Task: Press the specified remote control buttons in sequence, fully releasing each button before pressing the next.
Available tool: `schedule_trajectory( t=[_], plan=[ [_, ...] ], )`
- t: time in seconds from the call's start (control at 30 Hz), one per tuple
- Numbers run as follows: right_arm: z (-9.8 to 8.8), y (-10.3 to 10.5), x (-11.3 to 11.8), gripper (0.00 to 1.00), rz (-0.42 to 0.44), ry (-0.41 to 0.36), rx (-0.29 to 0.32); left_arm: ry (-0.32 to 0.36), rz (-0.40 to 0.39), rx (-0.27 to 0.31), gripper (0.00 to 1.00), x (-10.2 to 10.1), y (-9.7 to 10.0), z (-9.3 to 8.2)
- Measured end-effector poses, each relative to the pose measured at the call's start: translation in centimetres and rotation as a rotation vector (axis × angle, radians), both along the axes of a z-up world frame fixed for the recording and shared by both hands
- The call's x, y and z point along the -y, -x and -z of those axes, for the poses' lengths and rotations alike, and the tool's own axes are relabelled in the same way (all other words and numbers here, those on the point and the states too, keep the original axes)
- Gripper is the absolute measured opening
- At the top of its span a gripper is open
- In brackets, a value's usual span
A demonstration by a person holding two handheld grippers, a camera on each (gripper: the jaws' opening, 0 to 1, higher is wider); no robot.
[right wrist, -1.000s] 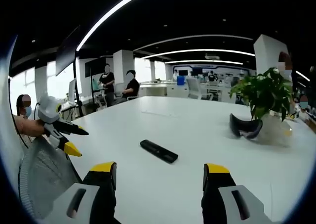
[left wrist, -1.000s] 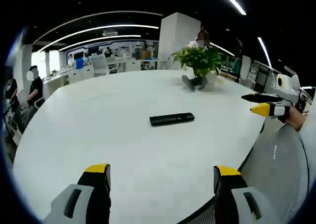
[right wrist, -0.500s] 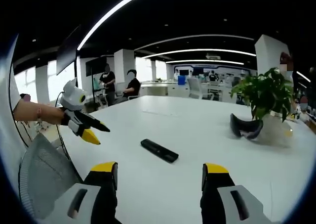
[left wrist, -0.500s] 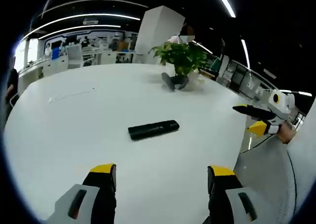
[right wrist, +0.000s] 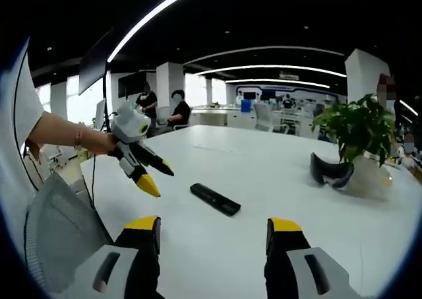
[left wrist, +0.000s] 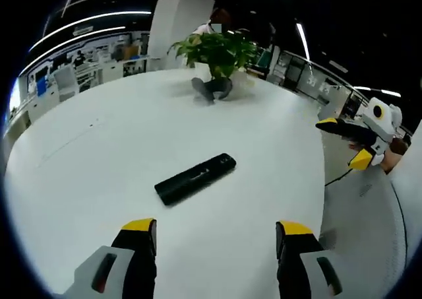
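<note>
A black remote control (left wrist: 195, 178) lies flat on the white table (left wrist: 119, 140), a short way ahead of my left gripper (left wrist: 214, 236), whose jaws stand wide apart with nothing between them. In the right gripper view the remote (right wrist: 215, 199) lies ahead of my right gripper (right wrist: 213, 228), which is open and empty too. The left gripper (right wrist: 153, 177) enters that view from the left, held by a hand above the table's edge, left of the remote, its yellow-tipped jaws apart. The right gripper (left wrist: 344, 142) shows at the right of the left gripper view, off the table's edge, jaws apart.
A potted green plant (left wrist: 217, 51) and a dark curved headset-like object (left wrist: 210, 88) stand at the far side of the table. A grey mesh chair back (right wrist: 56, 236) is near the table edge. People (right wrist: 177, 111) sit and stand far off in the office.
The left gripper has moved forward over the table toward the remote, which now looks larger and closer in its view. The right gripper has hardly moved.
</note>
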State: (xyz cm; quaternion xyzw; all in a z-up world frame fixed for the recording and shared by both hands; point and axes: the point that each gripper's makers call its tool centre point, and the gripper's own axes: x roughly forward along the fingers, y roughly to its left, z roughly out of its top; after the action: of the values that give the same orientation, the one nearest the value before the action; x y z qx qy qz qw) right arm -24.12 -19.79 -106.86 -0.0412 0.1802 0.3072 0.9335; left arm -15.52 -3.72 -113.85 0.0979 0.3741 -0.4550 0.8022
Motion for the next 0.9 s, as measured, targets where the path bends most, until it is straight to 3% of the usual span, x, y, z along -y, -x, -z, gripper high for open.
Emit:
schedule_trajectory(
  t=[0.23, 0.57, 0.73, 0.9],
  plan=[
    [0.0, -0.1, 0.2, 0.59, 0.015, -0.014, -0.005, -0.078, 0.062, 0.029, 0.75, 0.5, -2.3, 0.8],
    [0.3, -0.1, 0.4, 0.51, 0.020, -0.018, -0.026, -0.118, 0.124, 0.011, 0.73, 1.7, -4.6, 2.0],
    [0.7, 0.0, 0.4, 0.42, 0.007, -0.020, -0.054, -0.187, 0.165, 0.061, 0.73, 2.0, -6.1, 2.4],
    [1.0, 0.1, 0.5, 0.35, 0.008, -0.018, -0.066, -0.223, 0.229, 0.069, 0.73, 3.1, -6.6, 2.8]
  ],
)
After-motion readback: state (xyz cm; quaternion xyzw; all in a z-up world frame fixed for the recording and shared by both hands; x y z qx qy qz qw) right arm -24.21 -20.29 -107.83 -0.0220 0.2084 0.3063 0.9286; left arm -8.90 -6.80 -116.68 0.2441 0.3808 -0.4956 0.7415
